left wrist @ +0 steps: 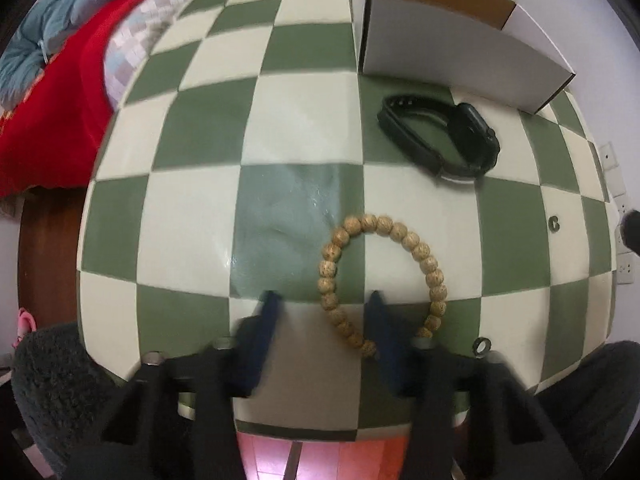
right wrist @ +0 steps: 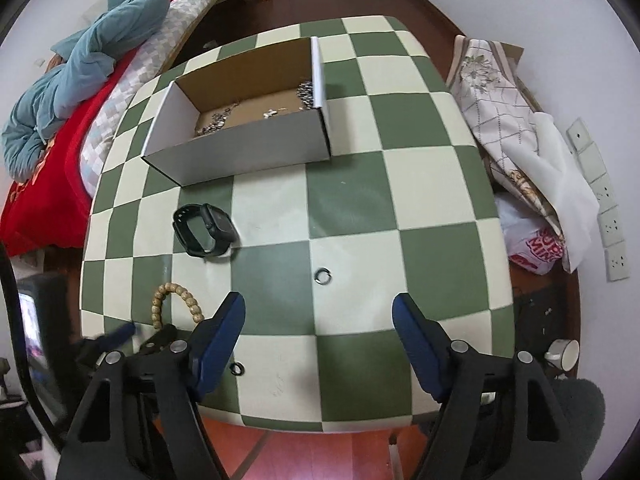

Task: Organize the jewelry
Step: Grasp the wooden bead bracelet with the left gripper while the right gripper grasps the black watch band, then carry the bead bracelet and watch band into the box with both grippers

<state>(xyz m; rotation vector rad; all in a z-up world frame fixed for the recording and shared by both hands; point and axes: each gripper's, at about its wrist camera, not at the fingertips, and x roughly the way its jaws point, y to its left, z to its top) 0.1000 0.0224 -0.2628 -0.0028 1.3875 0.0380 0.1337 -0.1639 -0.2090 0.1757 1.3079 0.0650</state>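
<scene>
A wooden bead bracelet (left wrist: 416, 248) lies on the checkered table; its left side runs between the open blue fingers of my left gripper (left wrist: 323, 300), low over it. It also shows in the right wrist view (right wrist: 176, 300). A black smartwatch (left wrist: 440, 136) (right wrist: 206, 230) lies beyond it. An open cardboard box (right wrist: 240, 120) (left wrist: 440, 40) holds several jewelry pieces. Small dark rings lie on the table (right wrist: 322, 276) (right wrist: 237, 368) (left wrist: 482, 346) (left wrist: 554, 224). My right gripper (right wrist: 318, 304) is open and empty above the table's near part.
A bed with a red blanket (right wrist: 48, 168) and blue cloth (right wrist: 92, 52) lies left of the table. Folded fabric and a plastic bag (right wrist: 536, 248) sit right of it. A cup (right wrist: 564, 354) stands on the floor. The table's near edge (right wrist: 320, 426) lies just below the grippers.
</scene>
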